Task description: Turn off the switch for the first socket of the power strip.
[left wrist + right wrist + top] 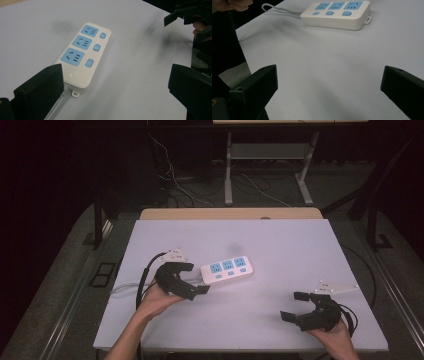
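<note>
Both forearms are bare, no sleeves showing. The left gripper (195, 279) is matte black, blocky and angular, with two flat squared jaws; a pale grey three-cornered plate (175, 254) sits on top and a black cable (145, 279) loops from its back. The right gripper (296, 306) is the same black build, with its own grey plate (336, 288) dotted with small screws and a black cable (351, 319) curling beside the hand. One jaw block shows a small round hole near its tip (239, 88)

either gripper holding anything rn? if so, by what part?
Nothing held. Left gripper is open beside the cord end of the power strip, jaws not closed on it. Right gripper is open over bare table.
</note>
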The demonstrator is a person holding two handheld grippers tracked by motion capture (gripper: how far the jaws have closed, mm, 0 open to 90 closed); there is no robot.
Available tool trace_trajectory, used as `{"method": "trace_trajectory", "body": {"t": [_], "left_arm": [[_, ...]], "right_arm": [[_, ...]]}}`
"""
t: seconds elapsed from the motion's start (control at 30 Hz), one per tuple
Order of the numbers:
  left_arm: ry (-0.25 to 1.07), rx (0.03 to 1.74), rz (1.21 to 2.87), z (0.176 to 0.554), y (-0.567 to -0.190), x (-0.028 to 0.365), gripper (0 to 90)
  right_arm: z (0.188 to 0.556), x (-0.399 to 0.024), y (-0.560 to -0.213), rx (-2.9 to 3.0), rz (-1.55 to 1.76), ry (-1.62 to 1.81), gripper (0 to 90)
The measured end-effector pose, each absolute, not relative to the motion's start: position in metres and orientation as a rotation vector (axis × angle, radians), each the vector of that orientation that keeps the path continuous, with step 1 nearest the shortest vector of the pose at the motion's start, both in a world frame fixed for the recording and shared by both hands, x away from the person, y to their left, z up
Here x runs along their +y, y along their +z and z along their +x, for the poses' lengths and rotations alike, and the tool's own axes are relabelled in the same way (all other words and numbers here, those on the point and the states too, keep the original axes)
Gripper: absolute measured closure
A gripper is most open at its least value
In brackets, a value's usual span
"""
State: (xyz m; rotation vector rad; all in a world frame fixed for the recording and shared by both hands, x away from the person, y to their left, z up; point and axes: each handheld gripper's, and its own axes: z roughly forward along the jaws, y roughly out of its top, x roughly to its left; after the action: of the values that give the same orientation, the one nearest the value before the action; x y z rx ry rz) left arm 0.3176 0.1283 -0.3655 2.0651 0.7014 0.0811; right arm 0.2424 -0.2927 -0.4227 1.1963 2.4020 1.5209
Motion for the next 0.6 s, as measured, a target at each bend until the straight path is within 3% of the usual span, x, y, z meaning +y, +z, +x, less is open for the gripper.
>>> {"method": "trace_trajectory", "body": {"t": [0.6], "left_arm": [[0.079, 0.698, 2.113, 0.343, -0.360, 0.120, 0.0]], "right_arm": [[0.242, -0.293, -0.423, 2.401, 1.193, 1.525, 0.7]]}}
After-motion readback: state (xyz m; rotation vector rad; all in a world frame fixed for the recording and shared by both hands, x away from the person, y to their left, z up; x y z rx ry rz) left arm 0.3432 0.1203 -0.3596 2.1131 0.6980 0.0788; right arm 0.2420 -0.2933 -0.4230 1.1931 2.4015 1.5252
